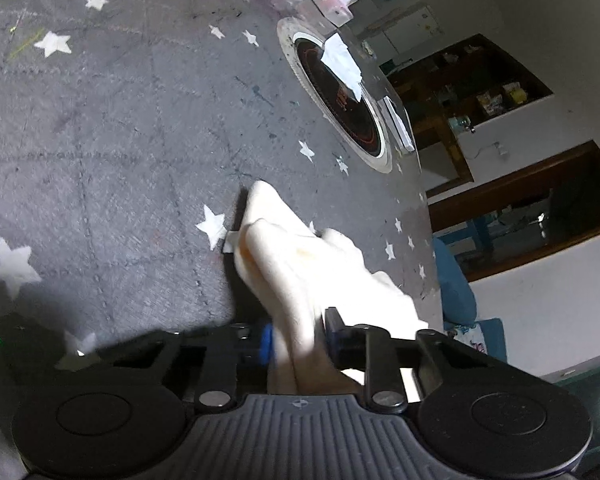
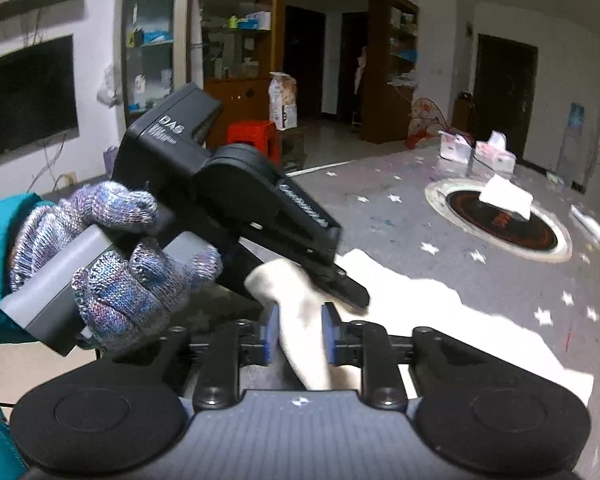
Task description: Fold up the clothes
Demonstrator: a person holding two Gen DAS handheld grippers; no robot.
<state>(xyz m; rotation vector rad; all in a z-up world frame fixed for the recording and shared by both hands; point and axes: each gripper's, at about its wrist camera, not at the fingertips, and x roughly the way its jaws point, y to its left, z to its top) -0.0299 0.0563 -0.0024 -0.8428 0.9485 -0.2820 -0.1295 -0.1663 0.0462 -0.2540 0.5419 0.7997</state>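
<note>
Cream cloth (image 1: 300, 264) is lying bunched on the grey star-printed desk (image 1: 100, 140), near its right edge as the left wrist view shows it. Left gripper (image 1: 296, 338) is pinching a fold of this cloth between its blue-padded fingers (image 1: 265, 342). Right gripper (image 2: 298, 334) is likewise pinching a raised fold of it. A gloved hand (image 2: 116, 256) is holding the left gripper's handle. Beyond the cloth, a round black cooktop (image 2: 500, 220) is carrying a white rag (image 2: 506, 196).
</note>
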